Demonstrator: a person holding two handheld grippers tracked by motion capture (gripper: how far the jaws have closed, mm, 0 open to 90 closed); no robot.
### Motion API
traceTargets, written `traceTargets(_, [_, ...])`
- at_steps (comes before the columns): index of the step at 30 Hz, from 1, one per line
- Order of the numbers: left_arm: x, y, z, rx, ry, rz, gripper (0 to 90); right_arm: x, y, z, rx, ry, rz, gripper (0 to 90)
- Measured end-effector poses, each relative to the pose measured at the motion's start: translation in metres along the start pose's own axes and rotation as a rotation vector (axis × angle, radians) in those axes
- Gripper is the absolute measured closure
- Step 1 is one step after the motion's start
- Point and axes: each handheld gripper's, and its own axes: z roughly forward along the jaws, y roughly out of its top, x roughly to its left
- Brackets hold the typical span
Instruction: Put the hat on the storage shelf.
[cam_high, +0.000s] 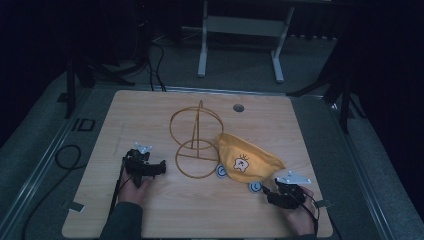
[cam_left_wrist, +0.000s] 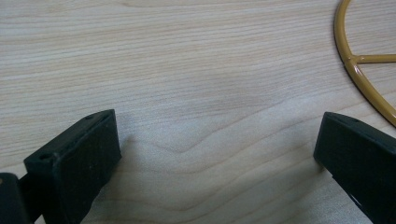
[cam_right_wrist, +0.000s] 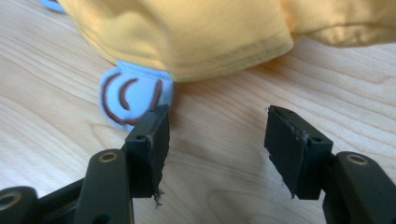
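The right gripper (cam_high: 274, 192) sits nearest, at the near right of the yellow cap (cam_high: 247, 161), jaws spread wide and empty, its pads aimed at the cap's hem beside a pale blue ear tab (cam_right_wrist: 133, 97). The cap lies flat on the surface (cam_high: 165, 215), just right of the gold wire hat stand (cam_high: 196, 142) and touching its base ring. Left of that stand, the left gripper (cam_high: 161, 166) rests wide open, holding nothing. The step in hand looks like the approach to pick up the cap; next, the right gripper must ease forward so the hem slides between its pads, then close.
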Motion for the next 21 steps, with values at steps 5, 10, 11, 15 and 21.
traceTargets(5, [0.000,0.000,0.000,0.000,0.000,0.000,0.4,0.002,0.002,-0.006,-0.020,0.071,-0.004,39.0])
traceTargets(10, [0.000,0.000,0.000,0.000,0.000,0.000,0.4,0.010,0.004,-0.005,-0.022,0.114,-0.029,38.8])
traceTargets(11, [0.000,0.000,0.000,0.000,0.000,0.000,0.4,0.012,0.005,-0.004,-0.022,0.124,-0.032,38.8])
traceTargets(15, [0.000,0.000,0.000,0.000,0.000,0.000,0.4,0.015,0.006,-0.002,-0.019,0.135,-0.032,39.2])
traceTargets(21, [0.000,0.000,0.000,0.000,0.000,0.000,0.4,0.022,0.008,0.010,0.007,0.136,-0.036,44.4])
